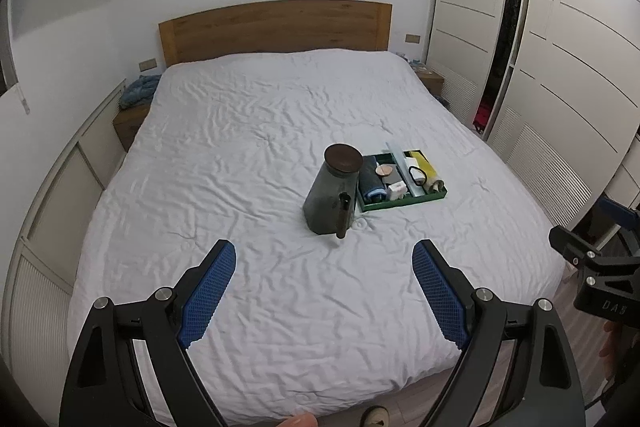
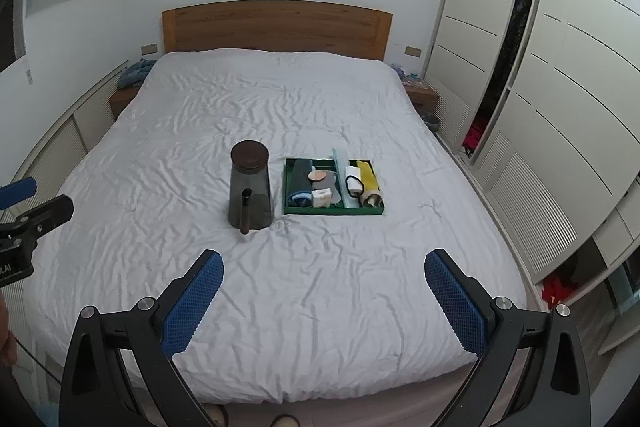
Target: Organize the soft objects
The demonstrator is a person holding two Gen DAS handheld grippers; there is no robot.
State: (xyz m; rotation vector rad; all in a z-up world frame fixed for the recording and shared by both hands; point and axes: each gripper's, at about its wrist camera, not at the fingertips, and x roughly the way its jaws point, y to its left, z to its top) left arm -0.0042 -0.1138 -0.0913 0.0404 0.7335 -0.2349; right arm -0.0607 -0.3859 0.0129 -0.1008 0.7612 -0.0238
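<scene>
On the right tongs point(image 1: 592, 267), white letters read "DA9".

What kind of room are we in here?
A bedroom, most likely in a home: a double bed with a wooden headboard, a bedside table, and a tall fitted wardrobe along one wall.

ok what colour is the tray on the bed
Green: the tray has green walls and rim. It shows best in the right wrist view.

Soft, even, cool indoor light, faint shadows, sharp centre, strong fisheye curvature, dark vignetted corners
</scene>
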